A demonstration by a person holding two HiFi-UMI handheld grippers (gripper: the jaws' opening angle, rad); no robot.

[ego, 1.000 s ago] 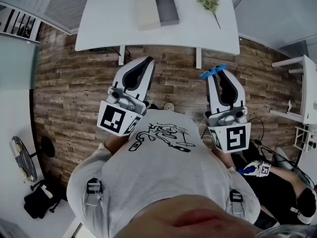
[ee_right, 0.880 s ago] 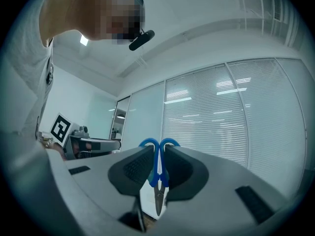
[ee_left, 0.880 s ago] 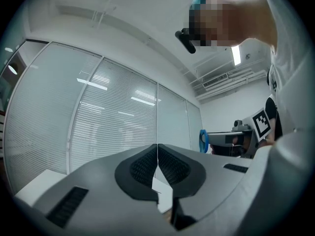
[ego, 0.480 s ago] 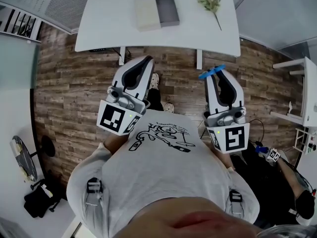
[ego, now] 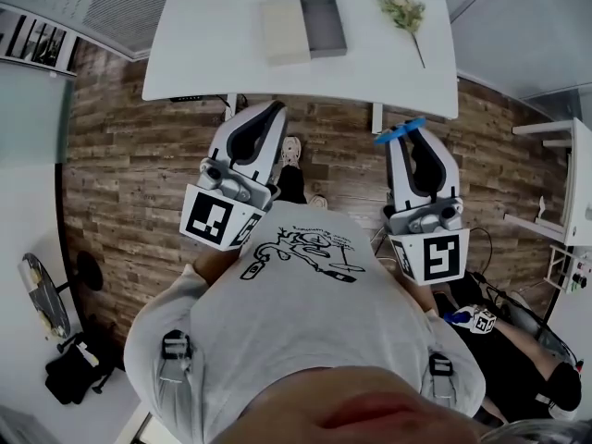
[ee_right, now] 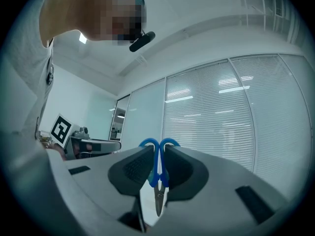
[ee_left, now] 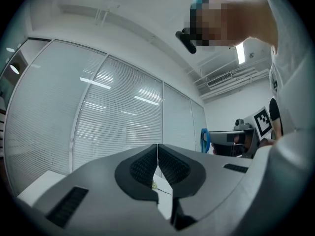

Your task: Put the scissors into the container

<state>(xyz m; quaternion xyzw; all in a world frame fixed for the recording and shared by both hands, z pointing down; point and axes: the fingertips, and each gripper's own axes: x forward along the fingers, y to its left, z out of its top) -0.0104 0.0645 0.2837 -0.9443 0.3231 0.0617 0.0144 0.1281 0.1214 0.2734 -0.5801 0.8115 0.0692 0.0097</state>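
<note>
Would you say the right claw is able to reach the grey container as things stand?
Probably not yet: the right claw, shut on the blue scissors, hangs over the floor short of the white table. Nothing blocks the open container, though.

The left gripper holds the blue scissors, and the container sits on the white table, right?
No: the right gripper holds the blue scissors, seen in the right gripper view. The container does sit on the white table.

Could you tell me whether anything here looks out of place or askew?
Nothing stands out. The scissors sit straight between the jaws of the right gripper, handles outward. The container lies open on the table, a beige piece beside it; a plant sprig lies loose nearby.
</note>
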